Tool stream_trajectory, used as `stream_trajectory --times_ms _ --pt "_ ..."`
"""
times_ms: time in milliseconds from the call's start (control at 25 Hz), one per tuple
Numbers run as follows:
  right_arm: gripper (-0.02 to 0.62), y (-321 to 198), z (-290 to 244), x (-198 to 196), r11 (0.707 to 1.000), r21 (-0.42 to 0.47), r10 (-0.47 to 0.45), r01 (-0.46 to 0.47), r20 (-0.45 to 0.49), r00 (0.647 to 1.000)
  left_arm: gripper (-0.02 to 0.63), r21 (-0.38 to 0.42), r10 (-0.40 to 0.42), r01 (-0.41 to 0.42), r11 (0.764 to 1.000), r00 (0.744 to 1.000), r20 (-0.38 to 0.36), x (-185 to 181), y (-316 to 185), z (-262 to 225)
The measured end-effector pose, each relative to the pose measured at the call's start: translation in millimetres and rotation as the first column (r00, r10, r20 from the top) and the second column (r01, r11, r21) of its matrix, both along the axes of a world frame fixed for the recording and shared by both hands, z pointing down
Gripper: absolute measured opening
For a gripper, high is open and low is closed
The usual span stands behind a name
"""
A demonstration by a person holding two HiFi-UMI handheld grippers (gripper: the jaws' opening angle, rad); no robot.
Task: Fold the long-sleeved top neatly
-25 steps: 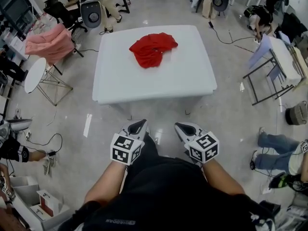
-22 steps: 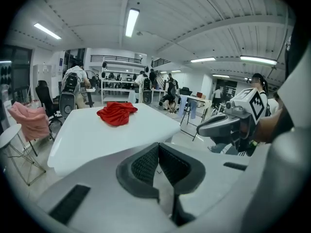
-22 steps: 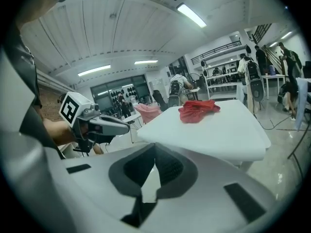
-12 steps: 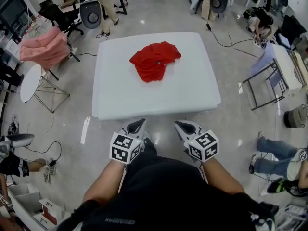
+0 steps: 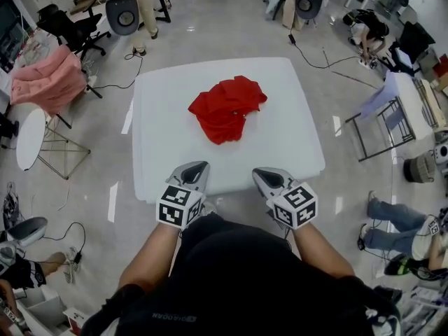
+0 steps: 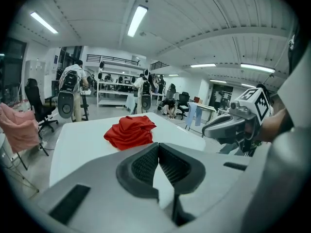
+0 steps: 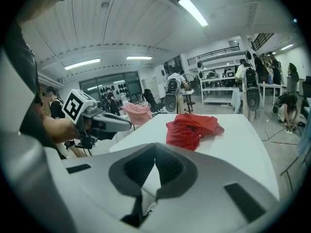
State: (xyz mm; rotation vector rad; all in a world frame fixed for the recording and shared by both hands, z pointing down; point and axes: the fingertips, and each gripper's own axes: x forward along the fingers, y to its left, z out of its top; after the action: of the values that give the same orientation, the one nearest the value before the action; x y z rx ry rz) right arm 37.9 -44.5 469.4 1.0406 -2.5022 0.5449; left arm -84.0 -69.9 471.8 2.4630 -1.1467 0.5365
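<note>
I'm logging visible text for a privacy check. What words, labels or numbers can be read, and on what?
Person's black top: small white print, upside down, too blurred to read.
Left hand-held gripper and right hand-held gripper: square markers only, no words.
Nothing else readable.

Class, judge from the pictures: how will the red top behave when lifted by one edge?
The top lies crumpled in soft folds, so it will probably hang limp and unfurl. It looks thin, so likely light. Pushed on the smooth table, it would probably bunch or slide.

Black shirt [image 5: 238,278]; grey left tongs [image 5: 197,166], right tongs [image 5: 261,174]
</note>
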Motion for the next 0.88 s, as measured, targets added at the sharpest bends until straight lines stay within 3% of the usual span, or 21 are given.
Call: stream_trajectory --times_ms 240,520,880 --pt "0.005 -55.4 1.3 -9.1 0.999 0.033 0.045 -0.044 -0.05 0.998 0.005 -0.01 0.03 -0.029 1.0 0.999 0.021 -22.9 -46.2 11.1" --pt "0.006 -111.5 23.0 23.7 0.993 0.099 0.081 -0.058 -0.241 0.967 0.005 -0.052 0.012 -0.01 0.999 0.999 0.043 -33.3 -77.4 30.7" --pt "0.012 -184.9 68.9 73.5 0.998 0.041 0.051 -0.04 -0.323 0.945 0.005 -0.101 -0.145 0.15 0.983 0.988 0.052 -28.2 -89.9 44.3"
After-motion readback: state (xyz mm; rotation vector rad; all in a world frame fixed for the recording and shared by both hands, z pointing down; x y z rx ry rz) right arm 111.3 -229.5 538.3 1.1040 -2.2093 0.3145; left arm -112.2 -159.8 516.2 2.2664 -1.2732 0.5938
